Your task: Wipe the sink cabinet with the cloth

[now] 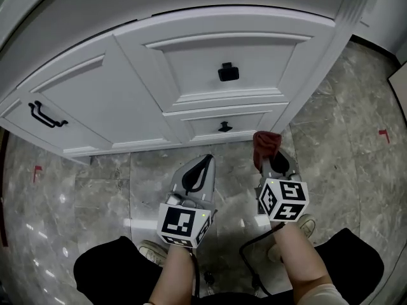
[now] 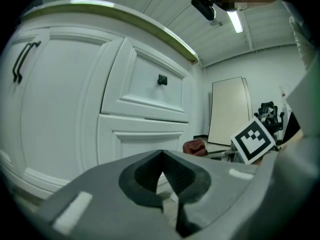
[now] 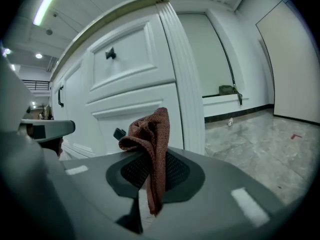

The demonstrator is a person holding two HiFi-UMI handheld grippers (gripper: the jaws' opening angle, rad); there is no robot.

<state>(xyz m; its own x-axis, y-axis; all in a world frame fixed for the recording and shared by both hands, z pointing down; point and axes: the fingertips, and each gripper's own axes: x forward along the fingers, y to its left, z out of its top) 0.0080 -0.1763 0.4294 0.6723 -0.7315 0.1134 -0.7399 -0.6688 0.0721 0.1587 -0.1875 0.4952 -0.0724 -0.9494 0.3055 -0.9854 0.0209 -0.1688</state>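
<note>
The white sink cabinet (image 1: 191, 49) fills the upper head view, with a door at left and two drawers with black knobs at right. My right gripper (image 1: 269, 159) is shut on a reddish-brown cloth (image 1: 265, 142), which bunches up above its tips just short of the lower drawer (image 1: 222, 124). In the right gripper view the cloth (image 3: 148, 144) hangs pinched between the jaws, with the cabinet (image 3: 140, 74) close behind it. My left gripper (image 1: 200, 170) is shut and holds nothing, a little back from the cabinet base. Its jaws (image 2: 162, 184) meet in the left gripper view.
A black handle (image 1: 46, 115) is on the cabinet door, and black knobs sit on the upper drawer (image 1: 228, 72) and the lower one (image 1: 224, 128). Grey marble floor (image 1: 356, 138) spreads around, with red marks (image 1: 383, 134). The person's shoes (image 1: 150, 251) stand behind the grippers.
</note>
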